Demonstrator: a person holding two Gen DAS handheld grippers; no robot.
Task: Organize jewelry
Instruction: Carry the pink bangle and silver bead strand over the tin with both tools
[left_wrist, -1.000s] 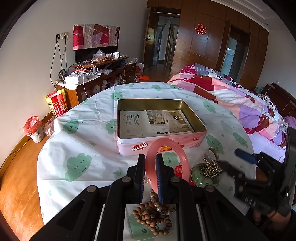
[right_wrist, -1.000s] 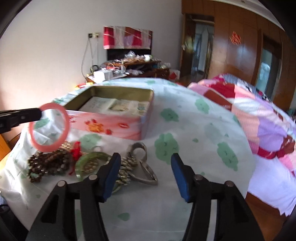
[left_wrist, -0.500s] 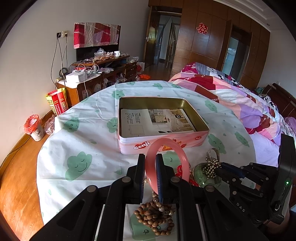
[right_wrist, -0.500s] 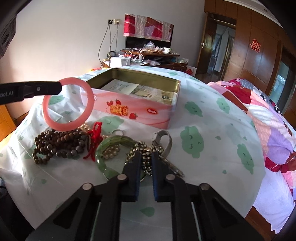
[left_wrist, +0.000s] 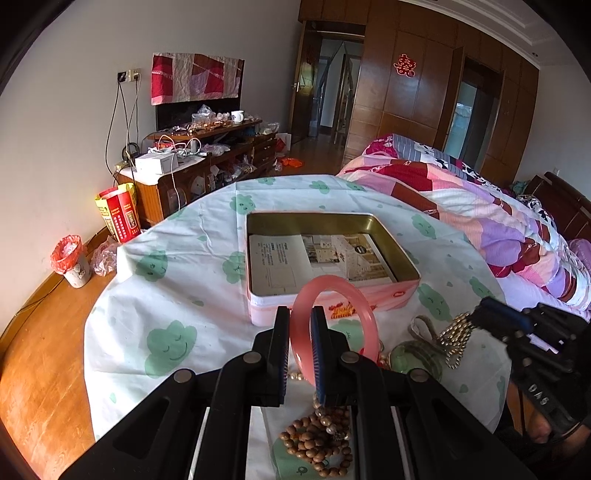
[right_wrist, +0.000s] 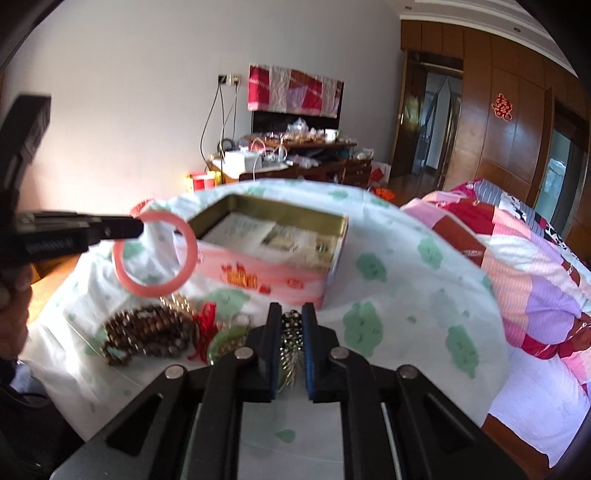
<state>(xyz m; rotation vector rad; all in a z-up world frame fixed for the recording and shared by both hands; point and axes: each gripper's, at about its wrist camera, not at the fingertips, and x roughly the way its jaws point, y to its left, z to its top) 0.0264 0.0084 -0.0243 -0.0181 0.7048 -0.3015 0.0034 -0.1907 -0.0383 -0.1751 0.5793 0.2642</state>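
Observation:
My left gripper (left_wrist: 300, 325) is shut on a pink bangle (left_wrist: 364, 314) and holds it above the table, just in front of an open pink tin (left_wrist: 406, 293) lined with paper. The bangle also shows in the right wrist view (right_wrist: 155, 290). My right gripper (right_wrist: 291, 323) is shut on a gold bead chain (right_wrist: 290, 354) and holds it lifted; the chain hangs from it in the left wrist view (left_wrist: 456, 341). A green bangle (left_wrist: 417, 356), a brown bead bracelet (left_wrist: 317, 448) and a red knot (right_wrist: 205, 326) lie on the cloth.
The round table has a white cloth with green clouds (left_wrist: 166, 343). A bed with a patchwork quilt (left_wrist: 480, 206) stands to the right. A cluttered TV cabinet (left_wrist: 199, 158), a red box and a small bin (left_wrist: 72, 260) stand at the left wall.
My right gripper closed on the gold chain and lifted it off the table. My left gripper rose a little with the pink bangle, nearer the tin.

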